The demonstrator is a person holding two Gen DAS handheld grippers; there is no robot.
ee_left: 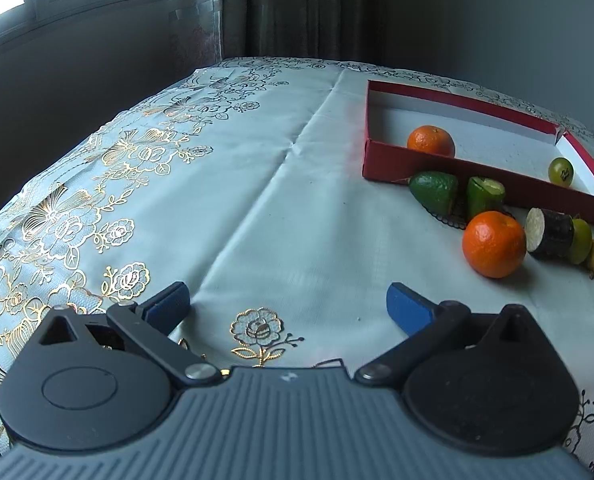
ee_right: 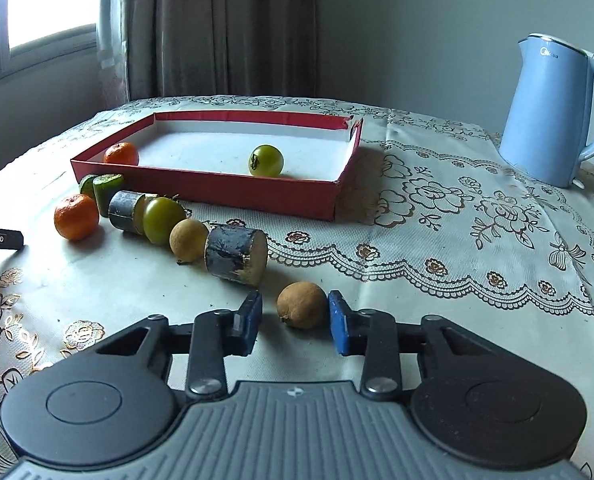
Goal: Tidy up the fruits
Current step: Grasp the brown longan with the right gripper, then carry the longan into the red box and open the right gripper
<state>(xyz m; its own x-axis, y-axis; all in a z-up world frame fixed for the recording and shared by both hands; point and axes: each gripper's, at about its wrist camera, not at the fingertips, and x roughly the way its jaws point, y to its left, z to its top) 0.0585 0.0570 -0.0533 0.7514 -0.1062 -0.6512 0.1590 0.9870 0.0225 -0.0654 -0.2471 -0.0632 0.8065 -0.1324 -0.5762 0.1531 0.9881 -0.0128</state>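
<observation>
Fruit (ee_right: 302, 305) lies on the surface between the right gripper's (ee_right: 295, 320) narrowed, not-yet-touching pads; left gripper (ee_left: 287, 304) spread, idle; next: pinch, lift into red tray (ee_right: 201, 188).

Room setting around the table.
We see the table (ee_right: 437, 216) under a floral cloth; behind it hang dark curtains (ee_right: 225, 28), with a daylit window (ee_right: 37, 4) to their left and a plain grey wall (ee_right: 417, 28) to their right.
</observation>
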